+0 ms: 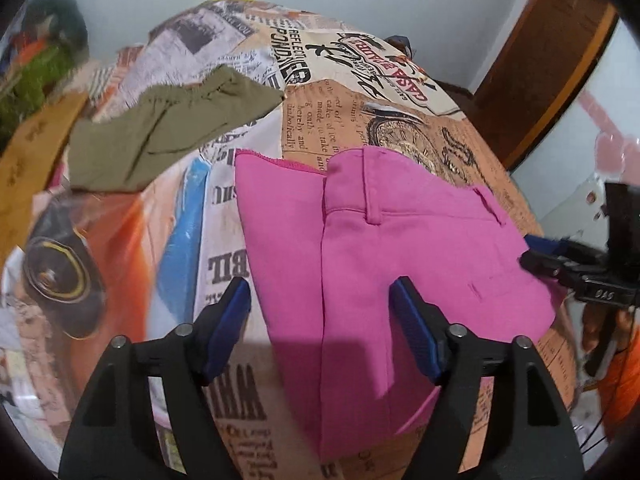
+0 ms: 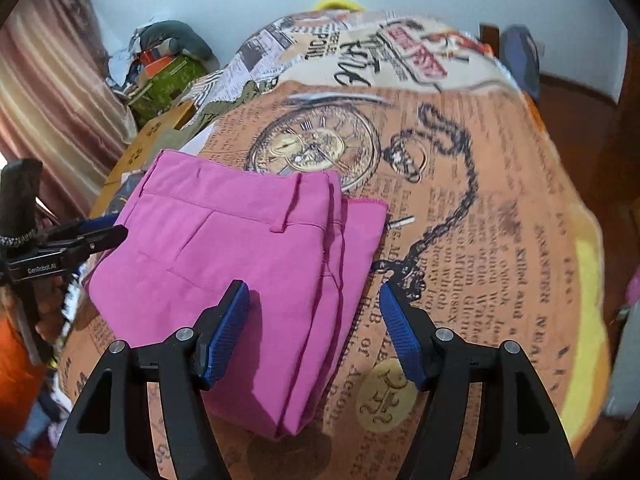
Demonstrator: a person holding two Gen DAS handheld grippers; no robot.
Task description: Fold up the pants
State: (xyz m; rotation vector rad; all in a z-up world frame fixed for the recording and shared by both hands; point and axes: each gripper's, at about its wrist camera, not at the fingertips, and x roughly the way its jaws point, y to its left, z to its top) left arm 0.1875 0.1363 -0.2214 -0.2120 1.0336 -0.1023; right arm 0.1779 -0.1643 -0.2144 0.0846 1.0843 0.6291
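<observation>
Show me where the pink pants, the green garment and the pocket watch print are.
pink pants (image 1: 400, 248): left wrist view, below the waistband.
green garment (image 1: 160, 132): left wrist view, middle of the cloth.
pocket watch print (image 2: 312, 144): right wrist view, watch face.

Folded pink pants (image 2: 240, 264) lie under the open right gripper (image 2: 314, 340)

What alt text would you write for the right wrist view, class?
Folded pink pants lie on a newspaper-print cloth, with the open right gripper over their near edge. The left gripper reaches in from the left.
</observation>
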